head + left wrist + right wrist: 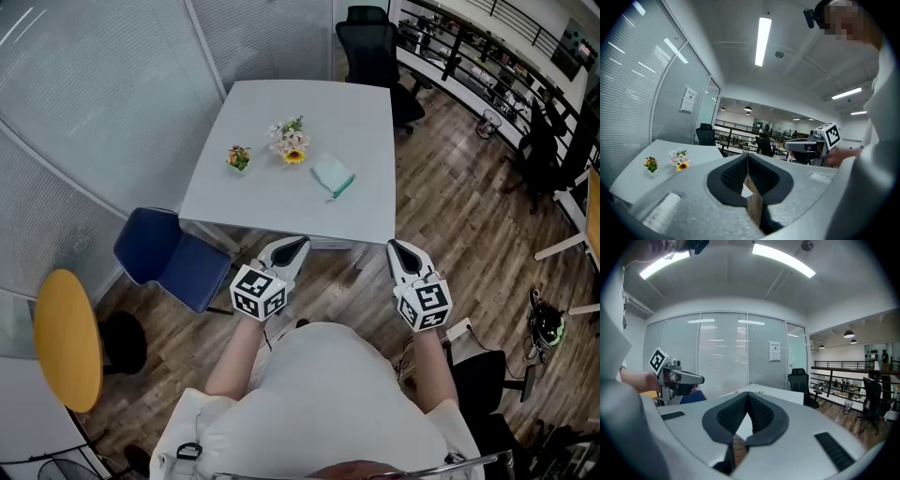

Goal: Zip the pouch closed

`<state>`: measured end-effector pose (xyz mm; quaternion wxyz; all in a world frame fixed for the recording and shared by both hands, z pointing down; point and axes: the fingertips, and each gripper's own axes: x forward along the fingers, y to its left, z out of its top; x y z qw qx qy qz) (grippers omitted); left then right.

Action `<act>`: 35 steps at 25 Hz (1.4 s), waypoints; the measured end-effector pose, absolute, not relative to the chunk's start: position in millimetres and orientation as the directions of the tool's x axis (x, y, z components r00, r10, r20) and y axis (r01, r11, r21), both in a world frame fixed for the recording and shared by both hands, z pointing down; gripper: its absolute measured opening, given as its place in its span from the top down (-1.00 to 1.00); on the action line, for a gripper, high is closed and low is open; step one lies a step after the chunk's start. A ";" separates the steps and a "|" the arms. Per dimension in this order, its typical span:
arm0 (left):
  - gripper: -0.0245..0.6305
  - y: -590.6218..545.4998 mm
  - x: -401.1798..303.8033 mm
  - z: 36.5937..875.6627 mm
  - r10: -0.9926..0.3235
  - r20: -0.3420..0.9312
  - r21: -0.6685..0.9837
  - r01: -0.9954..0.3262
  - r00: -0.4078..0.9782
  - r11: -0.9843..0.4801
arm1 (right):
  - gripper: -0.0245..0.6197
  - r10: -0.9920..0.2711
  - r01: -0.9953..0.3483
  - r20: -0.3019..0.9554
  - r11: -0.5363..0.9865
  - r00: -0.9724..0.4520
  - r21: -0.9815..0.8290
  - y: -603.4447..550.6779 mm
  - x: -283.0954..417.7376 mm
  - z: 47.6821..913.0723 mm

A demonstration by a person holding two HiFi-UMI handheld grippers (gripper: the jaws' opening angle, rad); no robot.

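A light teal pouch [333, 175] lies flat on the white table [272, 197], right of centre. Both grippers hang close to my body, short of the table's near edge and well away from the pouch. My left gripper [298, 244] is shut, its dark pads touching at the tips with nothing between them [747, 157]. My right gripper [395, 247] is shut too, also holding nothing [748, 395]. In the left gripper view the table [651, 161] shows at lower left; the pouch is hidden behind the jaws.
A small bunch of flowers [292, 141] and a little potted plant [238, 157] stand on the table left of the pouch. A blue chair [173, 256] sits at the table's near left corner, a round yellow stool [66, 339] further left, black office chairs [367, 47] behind.
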<state>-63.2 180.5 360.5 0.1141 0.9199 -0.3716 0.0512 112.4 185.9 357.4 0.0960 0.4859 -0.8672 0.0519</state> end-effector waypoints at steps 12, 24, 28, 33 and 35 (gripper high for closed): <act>0.86 176.0 -68.8 368.3 -0.663 0.189 0.174 -0.689 0.724 -0.703 | 0.80 -0.823 -0.849 0.239 0.529 -0.515 -0.007 185.0 101.4 364.5; 0.69 172.2 -78.5 375.1 -0.638 0.198 0.188 -0.668 0.744 -0.720 | 0.75 -0.831 -0.859 0.252 0.512 -0.496 -0.003 185.3 85.5 367.4; 0.66 171.0 -84.5 377.0 -0.628 0.202 0.190 -0.659 0.751 -0.727 | 0.75 -0.833 -0.863 0.261 0.506 -0.488 0.000 184.8 78.1 368.3; 0.65 172.8 -95.2 383.2 -0.613 0.211 0.195 -0.647 0.762 -0.737 | 0.75 -0.836 -0.868 0.270 0.496 -0.478 -0.001 187.9 65.9 373.1; 0.65 174.5 -100.4 386.1 -0.605 0.214 0.197 -0.640 0.767 -0.743 | 0.75 -0.839 -0.872 0.272 0.489 -0.471 -0.002 189.9 60.3 375.3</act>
